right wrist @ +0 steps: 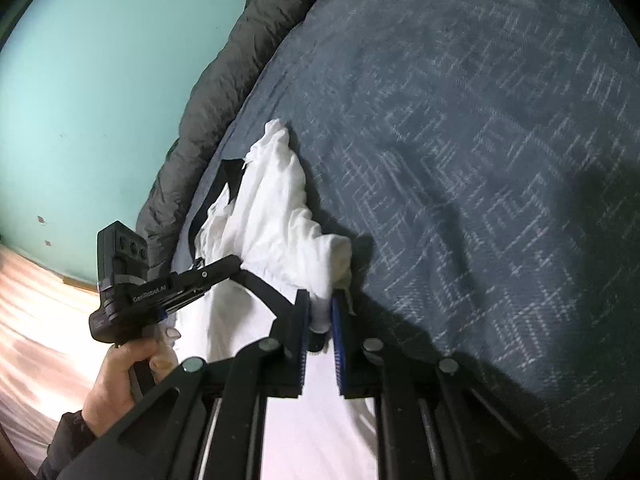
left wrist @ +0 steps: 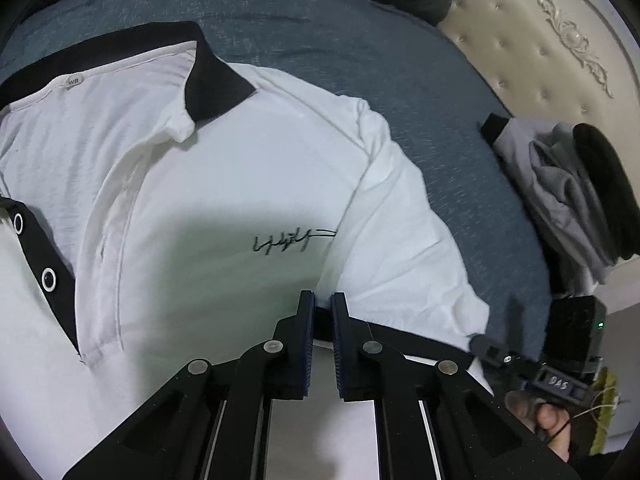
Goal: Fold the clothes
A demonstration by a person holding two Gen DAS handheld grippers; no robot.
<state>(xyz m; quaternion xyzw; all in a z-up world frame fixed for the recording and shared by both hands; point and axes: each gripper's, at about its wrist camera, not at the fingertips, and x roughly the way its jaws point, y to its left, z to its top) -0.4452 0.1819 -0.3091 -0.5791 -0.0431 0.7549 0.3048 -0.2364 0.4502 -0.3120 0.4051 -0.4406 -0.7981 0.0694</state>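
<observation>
Left wrist: grey clothes (left wrist: 560,196) beside headboard (left wrist: 532,40)

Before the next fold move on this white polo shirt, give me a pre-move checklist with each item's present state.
1. Left tongs shut on the white polo shirt: ok; fabric sits between the pads.
2. Right tongs shut on the shirt's sleeve: ok.
3. Collar lying flat: not ok, one side stands up, placket open.
4. Blue bedspread beside the shirt free of other things: ok in the right wrist view.
5. Grey clothes apart from the shirt: ok.
6. Hem position: cannot tell, out of view.
</observation>
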